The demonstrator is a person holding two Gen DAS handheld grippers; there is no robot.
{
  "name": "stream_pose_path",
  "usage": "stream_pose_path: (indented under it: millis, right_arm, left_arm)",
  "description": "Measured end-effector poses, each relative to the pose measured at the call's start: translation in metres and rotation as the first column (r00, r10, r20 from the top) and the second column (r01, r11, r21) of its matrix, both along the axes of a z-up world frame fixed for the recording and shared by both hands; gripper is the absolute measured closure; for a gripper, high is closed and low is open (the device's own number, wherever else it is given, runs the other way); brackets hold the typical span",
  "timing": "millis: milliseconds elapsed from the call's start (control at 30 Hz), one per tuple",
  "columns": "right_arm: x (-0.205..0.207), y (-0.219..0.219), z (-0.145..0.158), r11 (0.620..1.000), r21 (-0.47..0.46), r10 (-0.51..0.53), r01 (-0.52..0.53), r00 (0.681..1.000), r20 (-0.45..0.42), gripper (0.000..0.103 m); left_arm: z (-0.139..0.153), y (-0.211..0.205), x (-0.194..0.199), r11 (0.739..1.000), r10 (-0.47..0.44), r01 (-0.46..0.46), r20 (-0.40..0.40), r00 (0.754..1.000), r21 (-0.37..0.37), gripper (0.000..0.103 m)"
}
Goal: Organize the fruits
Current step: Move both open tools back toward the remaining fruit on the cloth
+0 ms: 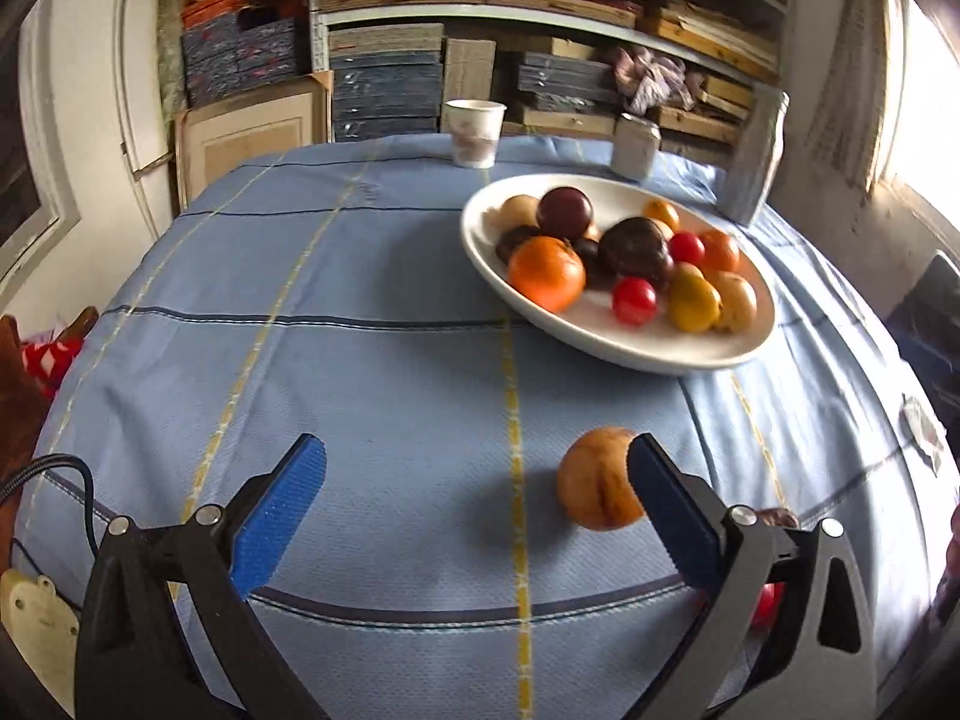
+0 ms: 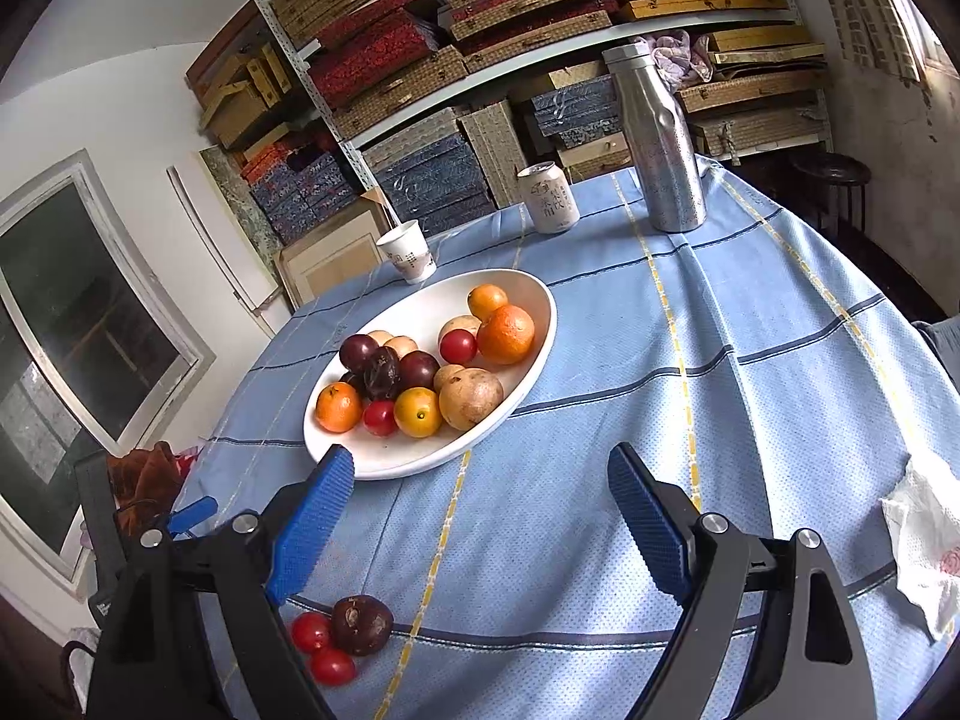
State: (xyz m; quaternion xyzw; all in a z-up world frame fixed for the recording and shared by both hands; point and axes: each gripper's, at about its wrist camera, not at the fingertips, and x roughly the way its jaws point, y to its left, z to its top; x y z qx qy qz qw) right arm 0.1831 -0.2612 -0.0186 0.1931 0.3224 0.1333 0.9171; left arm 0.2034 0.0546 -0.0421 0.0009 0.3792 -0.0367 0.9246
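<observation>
Nearest to us, our left tongs point(image 1: 477, 480) hang spread wide over the blue cloth of the counter point(image 1: 360, 360), pinching nothing. A tan fruit point(image 1: 597, 480) lies on the cloth touching the inner face of one blue pad; the other pad is well apart from it. If we close from here, we judge that only the touching pad would push at first, and the round fruit could roll off across the cloth before the far pad meets it.

Our right tongs point(image 2: 480, 492) are likewise spread and empty. Low beside them lie three loose fruits: a dark plum point(image 2: 362, 624) touching a red tomato point(image 2: 311, 631), with a second tomato point(image 2: 332, 666) just beside. They sit so close that a grab at one would likely nudge the others toward the counter's edge.

Farther on, the white dish point(image 2: 528, 372) already holds a crowded heap of oranges, plums and tomatoes. Dropping another fruit onto the heap may knock one out over the shallow rim.

Beyond stand a paper cup point(image 2: 408, 252), a can point(image 2: 547, 198) and a tall steel bottle point(image 2: 660, 144), all near enough to tip under a careless sweep.
</observation>
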Motion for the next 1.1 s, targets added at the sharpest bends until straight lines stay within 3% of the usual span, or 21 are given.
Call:
stream_pose_path:
  millis: [200, 500, 1100]
  right_arm:
    - [-0.001, 0.000, 0.000, 1.000, 0.001, 0.002, -0.002, 1.000, 0.001, 0.016]
    - [0.000, 0.002, 0.002, 1.000, -0.009, 0.010, -0.010, 1.000, 0.004, 0.016]
    - [0.001, 0.010, 0.000, 0.999, -0.034, 0.041, -0.041, 0.999, -0.007, 0.016]
  left_arm:
    - [-0.009, -0.022, -0.001, 0.995, -0.060, 0.061, -0.013, 0.998, 0.074, 0.004]
    - [-0.003, -0.039, -0.014, 0.985, -0.154, 0.150, 0.043, 0.987, 0.082, 0.004]
    - [-0.018, -0.058, -0.003, 0.969, -0.197, 0.198, -0.018, 0.980, 0.150, 0.004]
